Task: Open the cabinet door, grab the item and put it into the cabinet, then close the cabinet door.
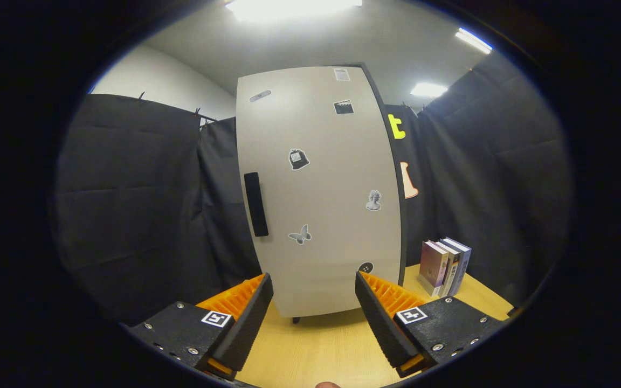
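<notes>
A tall pale grey cabinet (pixel 321 188) stands on a wooden table (pixel 316 350), its door shut. The door carries several small stickers and a black vertical handle (pixel 256 204) near its left edge. A few upright books (pixel 444 267) stand on the table just right of the cabinet. My gripper (pixel 315 284) is open, with nothing between its orange-and-black fingers. It hovers over the table a short way in front of the cabinet's lower part, the fingertips framing the door's bottom.
Black cloth walls close in the booth behind and on both sides of the cabinet. The table's left edge lies close under the left finger. Bare tabletop shows between the fingers and the cabinet.
</notes>
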